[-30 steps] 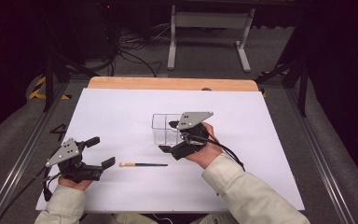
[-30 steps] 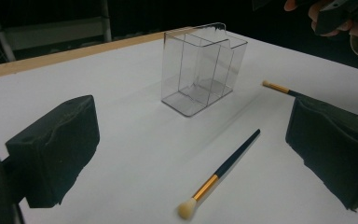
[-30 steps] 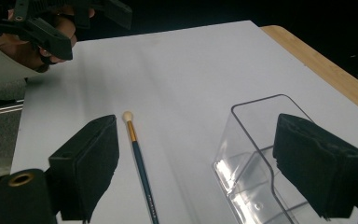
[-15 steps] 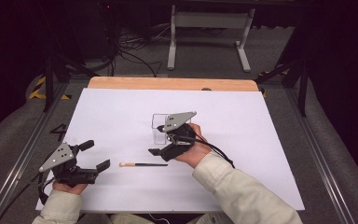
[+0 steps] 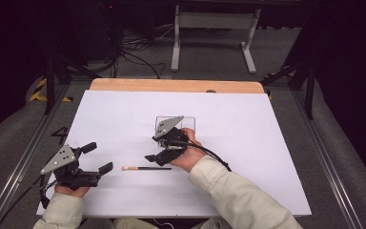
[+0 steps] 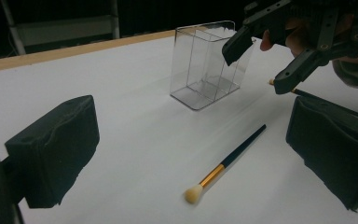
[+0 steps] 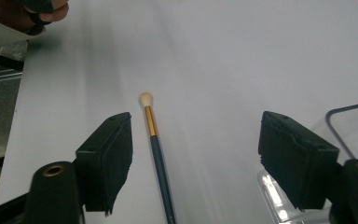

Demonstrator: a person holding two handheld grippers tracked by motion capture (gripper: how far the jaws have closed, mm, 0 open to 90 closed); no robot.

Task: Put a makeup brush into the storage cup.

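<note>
Since the earlier frames the right gripper (image 5: 158, 151) has come away from the clear container (image 5: 189, 123) and down toward the brush (image 5: 147, 168), and its jaws have just been closing, though nothing is pinched between them yet. The left gripper (image 5: 97, 157) has kept its place.

The brush lies flat on the white desk (image 5: 267, 157), just below and ahead of the right gripper. In the right gripper view its long axis runs straight away from the gripper, dark handle (image 7: 161, 168) nearest, gold ferrule next, pale tuft (image 7: 145, 99) farthest. The handle sits inside the gap but close to 1 pad (image 7: 114, 154), well off the other, so the jaws are spread around it and off-centre. The coming grasp, I judge, turns on this: shift sideways to centre the handle, then sink and close across it.

The right gripper is much the nearer of the 2. The left gripper rests well off beyond the tuft end, jaws spread and empty.

The container stands upright just behind the right gripper; its compartments look empty.
</note>
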